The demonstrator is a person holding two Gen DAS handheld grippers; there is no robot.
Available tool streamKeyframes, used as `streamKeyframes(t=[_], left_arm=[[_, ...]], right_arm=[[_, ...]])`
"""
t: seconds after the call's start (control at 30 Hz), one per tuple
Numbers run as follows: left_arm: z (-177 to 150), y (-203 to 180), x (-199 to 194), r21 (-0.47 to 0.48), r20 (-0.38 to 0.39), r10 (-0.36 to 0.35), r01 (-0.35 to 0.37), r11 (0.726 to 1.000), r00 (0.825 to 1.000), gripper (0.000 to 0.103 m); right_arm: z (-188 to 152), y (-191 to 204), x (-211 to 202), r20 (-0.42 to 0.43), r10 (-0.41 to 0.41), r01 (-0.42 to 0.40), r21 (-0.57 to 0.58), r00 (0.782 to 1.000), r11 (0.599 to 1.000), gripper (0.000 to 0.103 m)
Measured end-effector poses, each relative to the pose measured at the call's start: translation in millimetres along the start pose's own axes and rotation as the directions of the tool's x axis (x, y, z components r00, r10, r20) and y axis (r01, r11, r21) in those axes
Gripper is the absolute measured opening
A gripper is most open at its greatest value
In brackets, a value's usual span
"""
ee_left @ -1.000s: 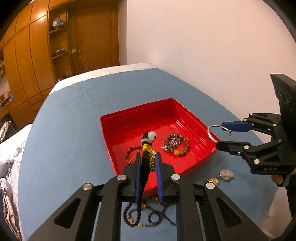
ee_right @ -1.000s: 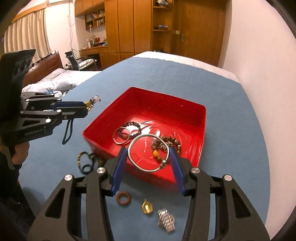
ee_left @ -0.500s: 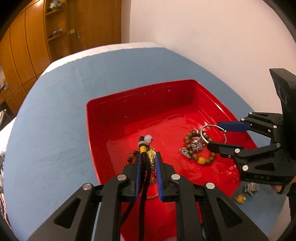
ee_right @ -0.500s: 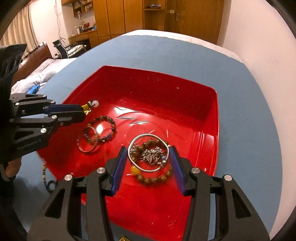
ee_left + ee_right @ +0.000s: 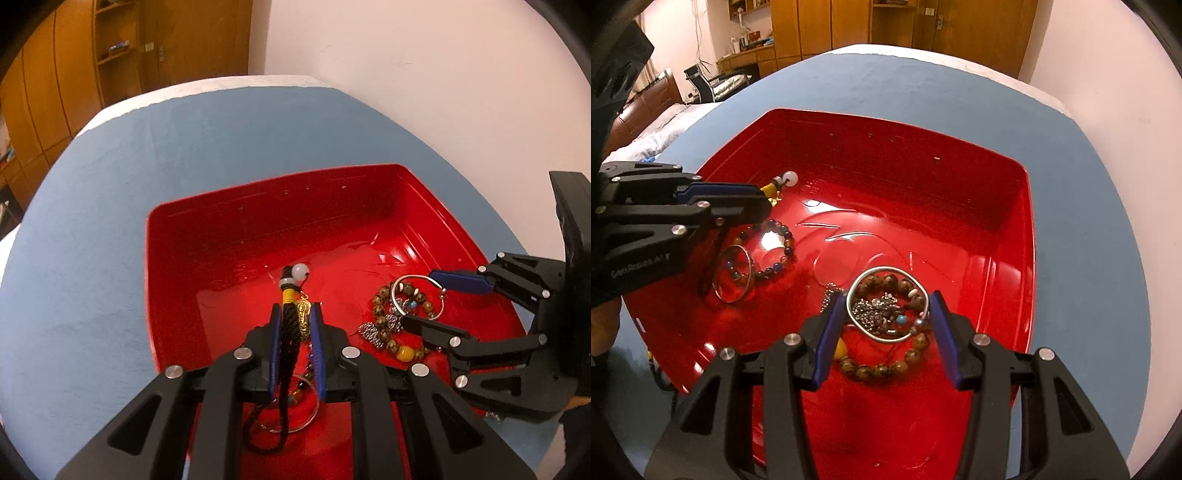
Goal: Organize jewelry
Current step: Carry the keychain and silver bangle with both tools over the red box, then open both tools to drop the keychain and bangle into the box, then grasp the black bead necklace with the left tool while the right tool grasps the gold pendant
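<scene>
A red tray (image 5: 229, 229) (image 5: 1008, 206) lies on a blue cloth. My left gripper (image 5: 295, 312) (image 5: 764, 201) is shut on a black braided cord pendant (image 5: 290, 325) with a yellow wrap and a white bead (image 5: 300, 271) (image 5: 791, 178), held low over the tray's left part. My right gripper (image 5: 888, 301) (image 5: 421, 297) is shut on a silver bangle (image 5: 886, 273) (image 5: 402, 280), just above a brown bead bracelet (image 5: 882, 367) (image 5: 384, 295) and a silver chain (image 5: 875, 314) on the tray floor.
A dark bead bracelet (image 5: 775, 254) and another silver ring (image 5: 733, 275) lie in the tray under my left gripper. A person's hand (image 5: 604, 325) holds the left tool. A white wall stands to the right; wooden wardrobes (image 5: 849, 26) and a bed (image 5: 661, 129) are beyond.
Both grippers have come forward and down from beside the tray to low over its floor, each still holding its piece. In the last half second they moved only slightly.
</scene>
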State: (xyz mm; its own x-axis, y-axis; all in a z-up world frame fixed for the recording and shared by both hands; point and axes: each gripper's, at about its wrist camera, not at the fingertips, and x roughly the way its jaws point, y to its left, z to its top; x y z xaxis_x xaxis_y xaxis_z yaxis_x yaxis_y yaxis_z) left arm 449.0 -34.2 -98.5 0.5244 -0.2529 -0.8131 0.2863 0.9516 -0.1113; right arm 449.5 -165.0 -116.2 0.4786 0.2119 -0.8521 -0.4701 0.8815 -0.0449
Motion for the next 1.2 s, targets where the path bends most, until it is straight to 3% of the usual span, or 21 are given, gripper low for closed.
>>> streamKeyframes(t=[0.23,0.3,0.37,0.63,0.8,0.93,1.2], left_arm=[[-7.2,-3.7,3.1,0.031,-0.002,0.032,-0.031,0.999,1.0,0.017],[-4.8,-3.8,4.9,0.022,0.003,0.038,-0.038,0.999,0.999,0.042],[-3.5,-3.3,0.7,0.02,0.024,0.052,-0.052,0.998,0.998,0.052],[-9.6,2.9,-40.5,0.018,0.083,0.064,-0.066,0.998,0.994,0.052],[-45.5,2.6,-95.0,0.051,0.156,0.084,-0.093,0.994,0.984,0.068],[-78.9,2.9,-120.2,0.056,0.167,0.079,-0.09,0.994,0.983,0.07],[-145.7,-19.8,-113.9,0.113,0.124,0.03,-0.044,0.993,0.992,0.078]], right_arm=[[-3.5,2.6,1.9,-0.019,-0.015,0.014,-0.034,1.0,0.999,0.047],[-4.3,3.7,1.4,-0.02,-0.027,0.026,-0.044,0.999,0.999,0.053],[-3.9,3.1,-0.7,-0.015,-0.033,0.033,-0.043,0.999,0.999,0.058],[-14.2,-5.6,-36.9,0.049,-0.034,0.035,-0.012,0.998,0.999,0.058],[-39.3,-5.2,-84.0,0.128,-0.011,0.01,0.006,0.992,1.0,0.058],[-68.2,2.1,-112.4,0.164,0.03,-0.033,0.015,0.986,0.999,0.059],[-141.5,25.5,-123.9,0.168,0.058,-0.064,0.031,0.984,0.997,0.059]])
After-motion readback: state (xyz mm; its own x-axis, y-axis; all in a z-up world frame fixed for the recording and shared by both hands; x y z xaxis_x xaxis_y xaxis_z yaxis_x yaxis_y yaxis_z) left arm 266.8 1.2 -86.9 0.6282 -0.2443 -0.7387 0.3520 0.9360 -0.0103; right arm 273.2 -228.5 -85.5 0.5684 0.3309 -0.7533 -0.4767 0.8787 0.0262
